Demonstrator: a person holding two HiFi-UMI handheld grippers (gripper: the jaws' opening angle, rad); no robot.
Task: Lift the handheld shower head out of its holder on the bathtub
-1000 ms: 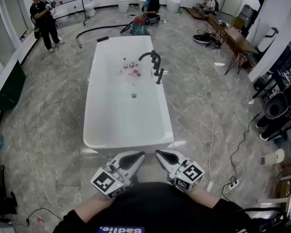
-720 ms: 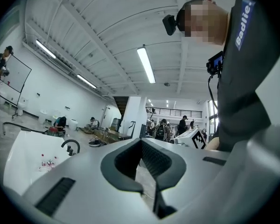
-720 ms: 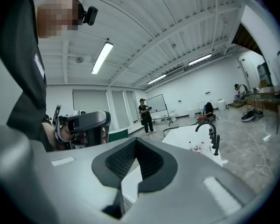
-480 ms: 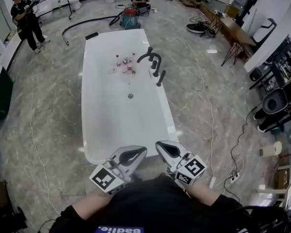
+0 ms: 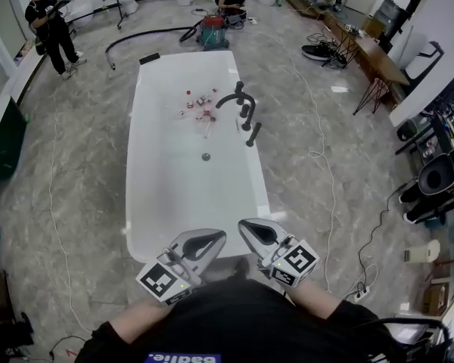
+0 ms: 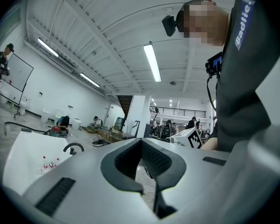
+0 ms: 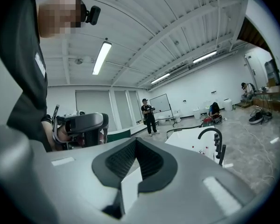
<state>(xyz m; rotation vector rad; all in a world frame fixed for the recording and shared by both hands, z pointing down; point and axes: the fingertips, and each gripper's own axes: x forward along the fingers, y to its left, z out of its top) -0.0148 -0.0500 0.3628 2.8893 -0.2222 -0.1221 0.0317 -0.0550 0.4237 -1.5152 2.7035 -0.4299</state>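
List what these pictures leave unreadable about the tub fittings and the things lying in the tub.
- Shower head: too small in the head view to see how it is seated; no clearer in the right gripper view.
- Small things in the tub: too small to name, head view.
- Tub's near rim: partly hidden behind the left gripper and the right gripper, head view.

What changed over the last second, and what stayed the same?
The person has stepped closer to the bathtub: in the head view the left gripper and right gripper now overlap its near rim. Nothing was grasped or released. Both grippers stay shut and empty; the shower head remains in place.
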